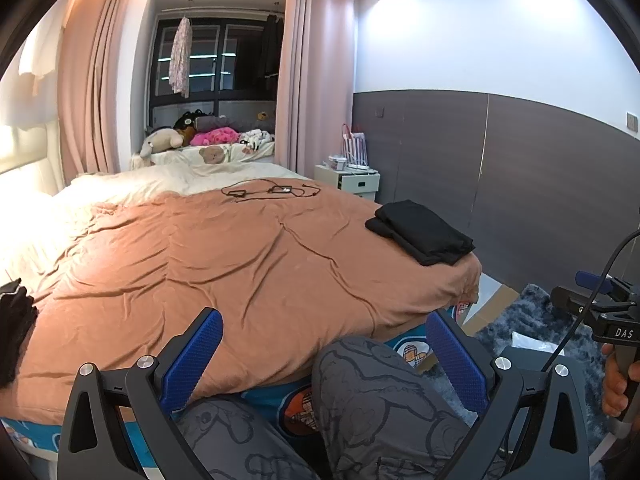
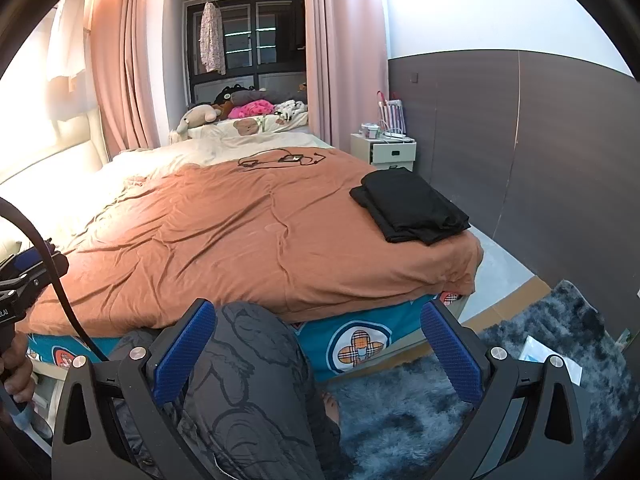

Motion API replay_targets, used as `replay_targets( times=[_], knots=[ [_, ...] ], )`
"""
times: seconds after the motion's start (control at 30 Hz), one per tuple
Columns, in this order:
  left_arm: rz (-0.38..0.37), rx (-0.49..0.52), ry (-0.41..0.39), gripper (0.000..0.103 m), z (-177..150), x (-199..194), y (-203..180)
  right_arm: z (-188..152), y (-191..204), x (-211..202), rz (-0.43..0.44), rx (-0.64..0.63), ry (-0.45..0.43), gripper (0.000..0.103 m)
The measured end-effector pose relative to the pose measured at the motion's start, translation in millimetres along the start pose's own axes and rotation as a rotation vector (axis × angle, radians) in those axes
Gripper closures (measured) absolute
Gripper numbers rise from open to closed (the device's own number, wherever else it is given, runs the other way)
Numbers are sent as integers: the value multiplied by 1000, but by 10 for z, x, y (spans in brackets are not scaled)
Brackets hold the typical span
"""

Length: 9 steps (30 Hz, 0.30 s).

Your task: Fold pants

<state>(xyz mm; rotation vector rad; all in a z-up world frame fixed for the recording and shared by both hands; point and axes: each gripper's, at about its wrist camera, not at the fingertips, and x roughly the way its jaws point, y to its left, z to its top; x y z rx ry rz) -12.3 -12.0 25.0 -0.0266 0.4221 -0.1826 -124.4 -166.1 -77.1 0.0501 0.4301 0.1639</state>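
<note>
Pants [image 1: 422, 232]: black, matte, folded into a flat squarish stack, sitting on the far right corner of the bed, on the orange blanket [image 1: 240, 264], well apart from both grippers. Left wrist view: left gripper [image 1: 324, 360] jaws spread wide, nothing between them but the person's knees in grey cartoon-print fabric [image 1: 372, 396]; blue pads are dimpled rubber on black frames with silver bolts. This view alone shows a second dark fabric pile [image 1: 14, 320] at the left frame edge on the blanket, partly cut off, can't tell what it is. It also catches the right gripper [image 1: 600, 304] from the side at the right edge, held in a hand [image 1: 618, 380], cable looping up from it; jaw gap not readable from here. Blanket is soft, heavily creased; cream sheet [image 1: 160, 180] beyond it, thin black cables [image 1: 272, 191] lying at the seam. Right wrist view: right gripper [image 2: 320, 356] jaws equally wide, empty, one knee [image 2: 256, 368] filling the left half of the gap. Same pants stack seen clearer here, two layered edges visible, overhanging nothing, close to the blanket's corner. This view alone shows more of the shaggy grey-blue rug [image 2: 420, 408], a clear plastic packet [image 2: 552, 360] on it, and the teal bed skirt [image 2: 360, 344] with a round plaid-cross emblem. Left gripper's handle [image 2: 24, 288] shows at the left edge, thick black cable arcing over it. White nightstand [image 2: 390, 150] against the dark panelled wall, plush toys [image 2: 240, 108] piled by the window in both views.
</note>
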Motion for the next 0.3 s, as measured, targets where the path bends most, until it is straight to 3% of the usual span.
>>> replay_targets(
  times=[0.3],
  knots=[
    [3, -17, -8, 0, -4, -49, -20, 12, -29, -43, 3, 3, -8, 0]
  ],
)
